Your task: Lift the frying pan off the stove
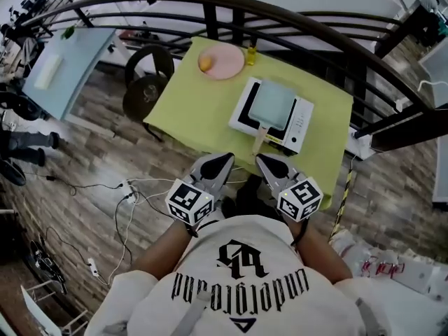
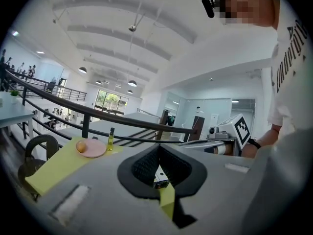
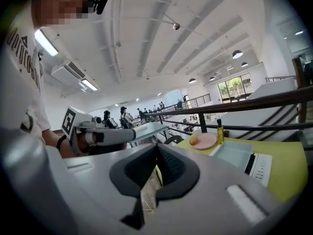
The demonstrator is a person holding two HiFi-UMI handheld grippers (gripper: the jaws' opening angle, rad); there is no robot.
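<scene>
Green table (image 1: 183, 100) | frying pan (image 1: 272, 103) on stove (image 1: 299, 123) | left gripper (image 1: 225, 161), right gripper (image 1: 263, 161) closed

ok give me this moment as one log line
phase: pre-grasp | left gripper: shut, empty | right gripper: shut, empty | square pale-green frying pan: on white stove, untouched

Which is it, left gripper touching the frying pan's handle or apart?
Apart. Head view shows yellow cloth between the left gripper and the frying pan's handle.

Left gripper (image 2: 159, 151) closed, seemingly empty; pink plate (image 2: 91, 149) beyond.
</scene>
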